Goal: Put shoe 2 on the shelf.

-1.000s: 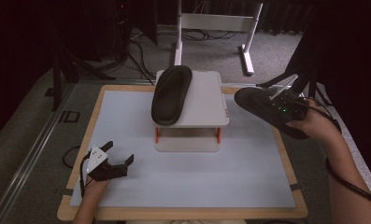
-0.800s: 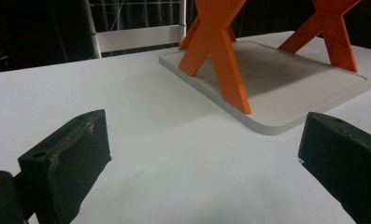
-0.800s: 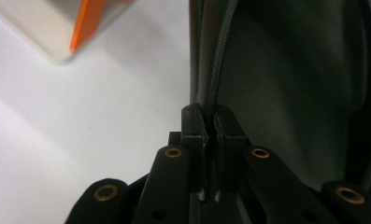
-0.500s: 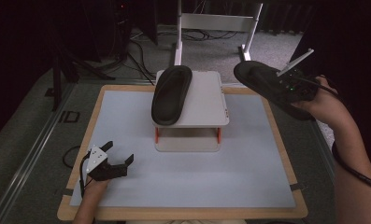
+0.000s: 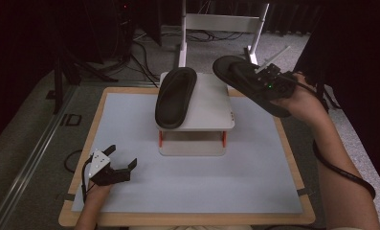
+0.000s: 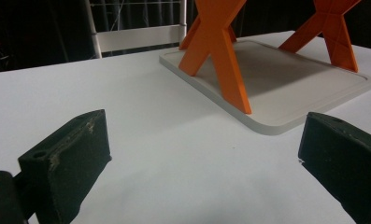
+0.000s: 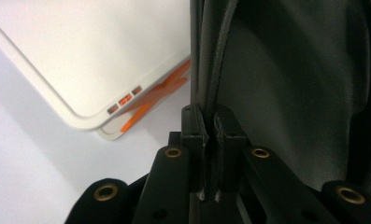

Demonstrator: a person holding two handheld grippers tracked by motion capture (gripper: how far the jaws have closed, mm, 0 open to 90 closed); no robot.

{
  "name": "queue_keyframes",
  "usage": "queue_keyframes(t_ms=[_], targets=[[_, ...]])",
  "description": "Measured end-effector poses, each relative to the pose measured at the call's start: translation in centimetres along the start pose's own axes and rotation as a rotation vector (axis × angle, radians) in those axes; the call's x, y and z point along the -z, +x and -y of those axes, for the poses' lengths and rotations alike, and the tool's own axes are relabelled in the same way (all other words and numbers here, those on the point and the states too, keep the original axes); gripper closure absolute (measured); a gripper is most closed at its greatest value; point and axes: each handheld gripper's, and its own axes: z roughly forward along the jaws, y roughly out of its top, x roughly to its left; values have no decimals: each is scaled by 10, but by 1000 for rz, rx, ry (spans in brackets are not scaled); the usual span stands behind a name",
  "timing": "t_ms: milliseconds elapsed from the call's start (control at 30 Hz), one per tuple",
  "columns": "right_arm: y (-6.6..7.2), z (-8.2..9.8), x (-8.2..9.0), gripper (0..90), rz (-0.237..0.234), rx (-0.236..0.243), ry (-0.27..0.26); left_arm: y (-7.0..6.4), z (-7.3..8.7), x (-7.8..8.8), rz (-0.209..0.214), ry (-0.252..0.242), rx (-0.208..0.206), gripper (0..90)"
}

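High view first: the pale blue tabletop with its wooden rim (image 5: pixel 273 191), then at twelve o'clock a white two-tier stand on orange crossed legs (image 5: pixel 211 110), one black rubber sandal (image 5: pixel 175 96) lying on its top at the left. A second black sandal (image 5: pixel 245 81) hangs in the air at two o'clock, just off the stand's right edge, pinched at its edge by the right gripper (image 7: pixel 210 126) (jaws nearly closed). At seven o'clock the left gripper (image 5: pixel 112 168) rests, jaws spread wide, empty. I'd say placing is in hand; next, lowering it beside its mate.
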Motion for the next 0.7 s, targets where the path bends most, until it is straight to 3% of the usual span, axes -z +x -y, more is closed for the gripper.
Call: queue_keyframes(t_ms=[267, 367, 600, 700], targets=[[17, -26, -29, 849, -19, 27, 49, 0, 0, 0, 0, 0, -3, 26], [21, -35, -40, 849, -5, 12, 63, 0, 0, 0, -1, 0, -6, 26], [19, -48, -64, 849, 11, -74, 96, -1, 0, 0, 0, -3, -8, 26], [23, -53, -71, 849, 15, -66, 117, -1, 0, 0, 1, -3, -9, 26]])
